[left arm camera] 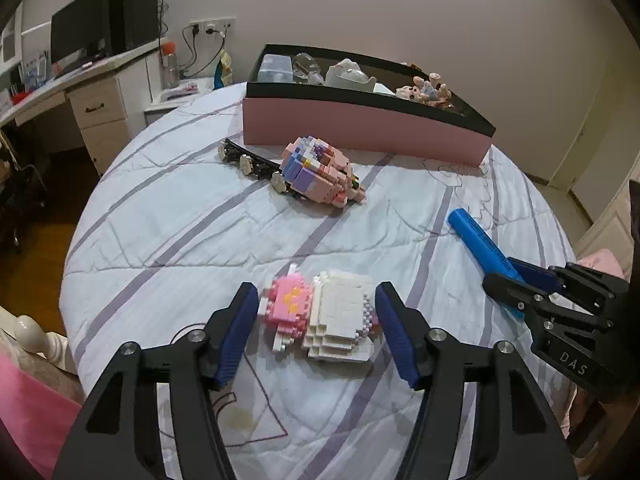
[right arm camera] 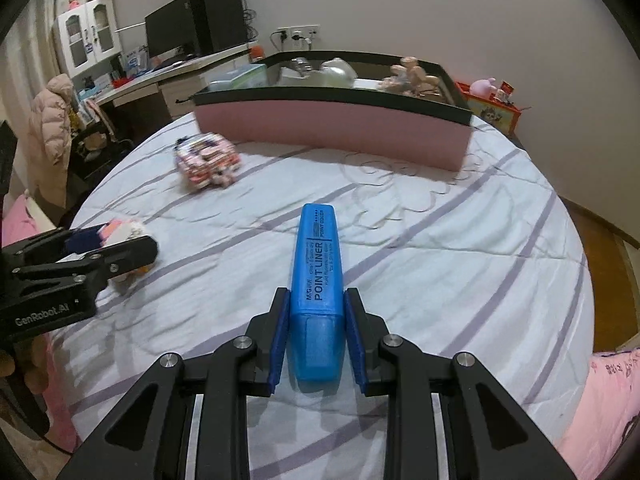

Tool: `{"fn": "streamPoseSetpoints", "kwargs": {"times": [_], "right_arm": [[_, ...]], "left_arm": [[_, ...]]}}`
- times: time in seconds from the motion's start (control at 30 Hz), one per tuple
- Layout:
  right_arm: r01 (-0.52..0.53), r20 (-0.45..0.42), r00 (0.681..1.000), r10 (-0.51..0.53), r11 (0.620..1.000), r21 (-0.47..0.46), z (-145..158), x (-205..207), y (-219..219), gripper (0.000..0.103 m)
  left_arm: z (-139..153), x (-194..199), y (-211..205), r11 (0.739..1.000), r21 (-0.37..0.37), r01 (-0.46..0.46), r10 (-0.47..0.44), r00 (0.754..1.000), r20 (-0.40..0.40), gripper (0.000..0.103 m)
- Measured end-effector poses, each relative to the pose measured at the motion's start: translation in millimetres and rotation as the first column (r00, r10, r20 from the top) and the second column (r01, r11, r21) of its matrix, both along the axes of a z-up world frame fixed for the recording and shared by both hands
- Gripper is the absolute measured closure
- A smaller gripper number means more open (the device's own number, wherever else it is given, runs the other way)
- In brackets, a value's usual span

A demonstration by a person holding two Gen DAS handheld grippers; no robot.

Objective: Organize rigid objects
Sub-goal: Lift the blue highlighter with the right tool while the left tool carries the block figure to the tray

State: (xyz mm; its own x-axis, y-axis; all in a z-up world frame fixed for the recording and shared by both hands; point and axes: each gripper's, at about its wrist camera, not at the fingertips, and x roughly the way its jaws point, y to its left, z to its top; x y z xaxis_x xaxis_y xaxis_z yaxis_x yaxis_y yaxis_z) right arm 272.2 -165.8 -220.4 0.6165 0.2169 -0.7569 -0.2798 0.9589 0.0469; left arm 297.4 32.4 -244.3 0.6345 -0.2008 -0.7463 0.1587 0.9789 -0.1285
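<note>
Right tongs (right arm camera: 316, 336) around blue highlighter (right arm camera: 316, 280); figurines (left arm camera: 424, 90) inside pink box (left arm camera: 360, 128).

A white quilt with purple stripes (left arm camera: 180, 216) is spread beneath the tool. Far ahead to the left, a white desk (left arm camera: 92, 92) is seen, with a black monitor (left arm camera: 78, 36) and black speaker (left arm camera: 134, 14) on it. A wall socket with plugged cables (left arm camera: 210, 28) is mounted beyond it.
</note>
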Motion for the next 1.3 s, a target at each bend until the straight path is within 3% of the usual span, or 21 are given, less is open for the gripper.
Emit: {"fn": "streamPoseSetpoints", "kwargs": {"times": [0.27, 0.37, 0.5, 0.63, 0.8, 1.03, 1.3], "right_arm": [[0.002, 0.002, 1.000, -0.002, 1.000, 0.013, 0.1, 9.0, -1.3, 0.074], [-0.005, 0.009, 1.000, 0.004, 1.000, 0.017, -0.6, 10.5, 1.4, 0.073], [-0.016, 0.011, 1.000, 0.015, 1.000, 0.019, -3.4, 12.5, 3.5, 0.076], [-0.004, 0.051, 0.999, 0.002, 0.999, 0.034, 0.4, 7.1, 0.2, 0.076], [0.026, 0.173, 0.984, -0.038, 0.997, 0.074, 26.7, -11.8, -4.3, 0.076], [0.043, 0.368, 0.927, -0.074, 0.995, 0.094, 83.9, -46.0, -0.6, 0.076], [0.054, 0.517, 0.851, -0.094, 0.994, 0.091, 132.6, -80.1, 6.1, 0.076]], "left_arm": [[-4.7, 2.6, -8.0, 0.998, 0.059, 0.014, -0.015, 1.000, 0.015, 0.036], [-6.2, 3.0, -12.2, 0.994, 0.106, 0.022, -0.025, 0.999, 0.032, 0.045], [-4.1, 2.3, -11.8, 0.995, 0.097, 0.016, -0.021, 0.998, 0.052, 0.045], [4.1, -0.6, -11.3, 0.997, 0.083, 0.005, -0.012, 0.997, 0.080, 0.045], [26.8, -7.1, -17.3, 0.997, 0.075, 0.003, -0.014, 0.989, 0.148, 0.045], [81.7, -26.6, -28.7, 0.999, 0.036, 0.010, -0.021, 0.954, 0.298, 0.045], [138.0, -60.3, -42.3, 0.999, 0.040, -0.002, -0.016, 0.883, 0.468, 0.045]]}}
